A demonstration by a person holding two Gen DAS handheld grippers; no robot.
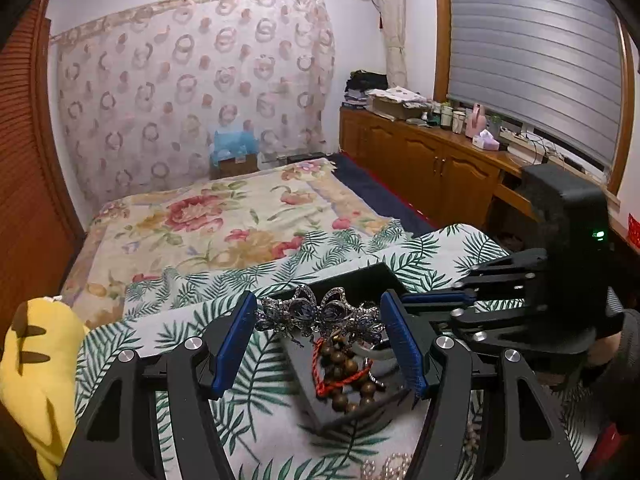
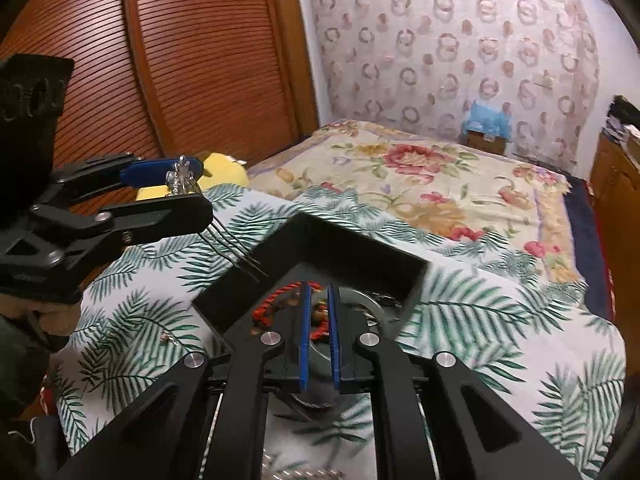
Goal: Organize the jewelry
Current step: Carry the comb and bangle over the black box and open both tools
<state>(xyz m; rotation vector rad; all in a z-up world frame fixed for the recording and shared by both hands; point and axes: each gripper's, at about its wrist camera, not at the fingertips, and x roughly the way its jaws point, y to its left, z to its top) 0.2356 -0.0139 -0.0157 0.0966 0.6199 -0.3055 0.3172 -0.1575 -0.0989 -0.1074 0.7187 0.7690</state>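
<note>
My left gripper (image 1: 320,312) is shut on a silver and blue jewelled hair comb (image 1: 320,312), held above a black jewelry box (image 1: 320,392). The right wrist view shows the comb (image 2: 182,176) between the left fingers, its metal teeth pointing down at the box (image 2: 320,248). In the box lie a wooden bead bracelet with a red cord (image 1: 344,376) and a silver bangle (image 1: 376,352). My right gripper (image 2: 318,312) sits low in the box, its blue pads nearly together around the red cord and beads (image 2: 280,300).
The box rests on a white palm-leaf cloth (image 2: 480,312) over a floral bed cover (image 1: 224,224). A yellow plush toy (image 1: 40,360) lies at the left. A pearl string (image 1: 392,466) lies on the cloth near me. Wooden cabinets (image 1: 432,164) stand at the right.
</note>
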